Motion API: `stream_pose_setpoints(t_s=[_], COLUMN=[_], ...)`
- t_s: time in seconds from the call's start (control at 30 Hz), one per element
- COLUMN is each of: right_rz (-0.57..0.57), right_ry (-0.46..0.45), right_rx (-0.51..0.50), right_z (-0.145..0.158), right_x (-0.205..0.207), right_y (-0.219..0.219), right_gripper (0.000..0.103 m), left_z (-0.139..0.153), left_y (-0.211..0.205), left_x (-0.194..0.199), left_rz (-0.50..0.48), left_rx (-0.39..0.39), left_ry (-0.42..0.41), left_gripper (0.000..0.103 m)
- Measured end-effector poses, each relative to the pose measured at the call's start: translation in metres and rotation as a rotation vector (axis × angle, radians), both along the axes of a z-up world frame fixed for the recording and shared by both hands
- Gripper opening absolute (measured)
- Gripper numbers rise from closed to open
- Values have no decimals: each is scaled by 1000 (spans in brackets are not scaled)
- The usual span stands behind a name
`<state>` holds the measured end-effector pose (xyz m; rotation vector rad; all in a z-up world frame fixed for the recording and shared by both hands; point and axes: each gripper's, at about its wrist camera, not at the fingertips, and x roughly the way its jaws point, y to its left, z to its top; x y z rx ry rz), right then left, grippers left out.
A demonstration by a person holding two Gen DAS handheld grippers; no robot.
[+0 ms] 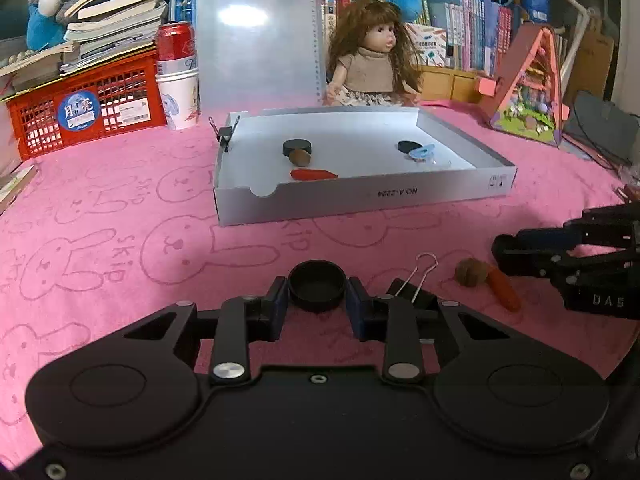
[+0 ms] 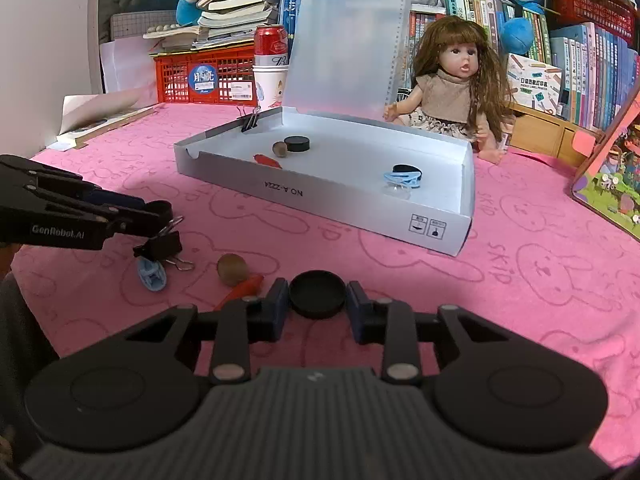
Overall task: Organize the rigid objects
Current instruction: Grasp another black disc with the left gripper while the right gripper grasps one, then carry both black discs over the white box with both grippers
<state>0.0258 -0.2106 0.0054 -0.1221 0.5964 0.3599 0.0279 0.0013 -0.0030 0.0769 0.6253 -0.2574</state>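
Two caps: I've got a round black cap in each gripper right now, both low over the pink cloth (image 2: 520, 240).
Left grip: my left gripper (image 1: 317, 294) has its blue pads pinched on the rim of the left black cap (image 1: 317, 289), hollow side up.
Right grip: my right gripper (image 2: 317, 295) squeezes the right black cap (image 2: 317, 293) the same way, one pad on each side wall.
Feel, my guess: light, stiff plastic with a smooth wall, so it could squirt out if I pinch off-centre; across the widest part is the place to hold.
Destination: the grey box (image 2: 400, 224) lies open ahead, well apart from both caps, with caps, a nut and an orange piece already inside.
Loose bits: a binder clip (image 1: 416, 284) sits just beside my left pad, while a brown nut (image 2: 232, 269), an orange carrot piece (image 2: 244, 289) and a small blue clip (image 2: 152, 274) lie on the cloth.
Watch-out: that binder clip could snag as I lift.
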Motion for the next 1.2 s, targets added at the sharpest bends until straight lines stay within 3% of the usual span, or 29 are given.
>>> stream_pose_setpoints(t_s=[0.63,0.93,1.2], right_rz=[-115,-180,-233], right_ry=[-17,-16,7], right_rx=[8,34,68], right_z=[24,36,43], right_x=[16,37,68], right_y=[-8,-15,-24], right_gripper=[36,36,36], left_z=[36,51,65], left_y=[1,-9,-8], left_x=[16,38,72], left_rz=[28,11,21], left_rx=[-45,-44,-98], left_ry=[-44,-69,-59], left_gripper=[30,30,30])
